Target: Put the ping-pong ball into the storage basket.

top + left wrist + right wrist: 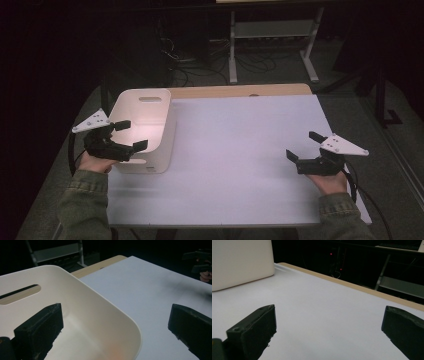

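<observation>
Step in hand looks like the approach to the bin [145, 131] – a white tub w/ a slot handle, at the table's [240, 150] left edge. Left gripper [131, 135] hangs over its near rim, jaws wide apart, one inside the bin, one outside, gripping nothing. Next move prob. calls for closing on that wall. Right gripper [304, 146] idles well apart at the right – spread wide, empty.
</observation>
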Available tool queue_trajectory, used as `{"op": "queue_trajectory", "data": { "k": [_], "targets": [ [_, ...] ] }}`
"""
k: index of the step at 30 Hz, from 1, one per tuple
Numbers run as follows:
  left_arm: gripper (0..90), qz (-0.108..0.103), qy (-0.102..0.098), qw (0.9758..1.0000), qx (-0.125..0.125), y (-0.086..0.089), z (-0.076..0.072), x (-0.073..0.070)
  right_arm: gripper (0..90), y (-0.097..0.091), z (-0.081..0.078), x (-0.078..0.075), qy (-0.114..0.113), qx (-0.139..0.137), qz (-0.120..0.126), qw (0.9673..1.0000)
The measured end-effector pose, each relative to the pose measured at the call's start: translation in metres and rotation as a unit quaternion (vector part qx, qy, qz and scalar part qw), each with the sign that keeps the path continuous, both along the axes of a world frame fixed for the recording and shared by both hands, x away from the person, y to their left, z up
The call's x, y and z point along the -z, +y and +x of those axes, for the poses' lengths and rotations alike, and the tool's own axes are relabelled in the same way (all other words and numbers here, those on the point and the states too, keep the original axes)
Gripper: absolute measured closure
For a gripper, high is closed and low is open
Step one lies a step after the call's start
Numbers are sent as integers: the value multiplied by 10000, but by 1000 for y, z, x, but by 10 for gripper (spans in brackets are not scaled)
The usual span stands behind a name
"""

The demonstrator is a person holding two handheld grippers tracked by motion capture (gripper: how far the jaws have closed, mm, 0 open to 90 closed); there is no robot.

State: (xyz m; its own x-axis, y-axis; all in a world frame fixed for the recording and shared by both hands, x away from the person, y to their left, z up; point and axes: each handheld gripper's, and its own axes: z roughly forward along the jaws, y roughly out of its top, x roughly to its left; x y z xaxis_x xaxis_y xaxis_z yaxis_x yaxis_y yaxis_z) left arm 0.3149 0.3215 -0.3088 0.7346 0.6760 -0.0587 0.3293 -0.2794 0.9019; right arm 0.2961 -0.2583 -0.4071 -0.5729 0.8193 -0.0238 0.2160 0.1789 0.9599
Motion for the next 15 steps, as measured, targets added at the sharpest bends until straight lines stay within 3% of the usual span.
{"op": "queue_trajectory", "data": {
  "k": [8,12,15],
  "targets": [
    [0,-14,-175,9998,-71,1,-8,5,0,-1,0,1,16,18,12,10000],
    [0,-291,-366,9989,-92,3,-13,9,0,-1,0,2,19,29,-7,10000],
    [0,-296,-340,9989,-123,3,-13,9,0,-1,0,2,12,49,7,10000]
  ]
}}
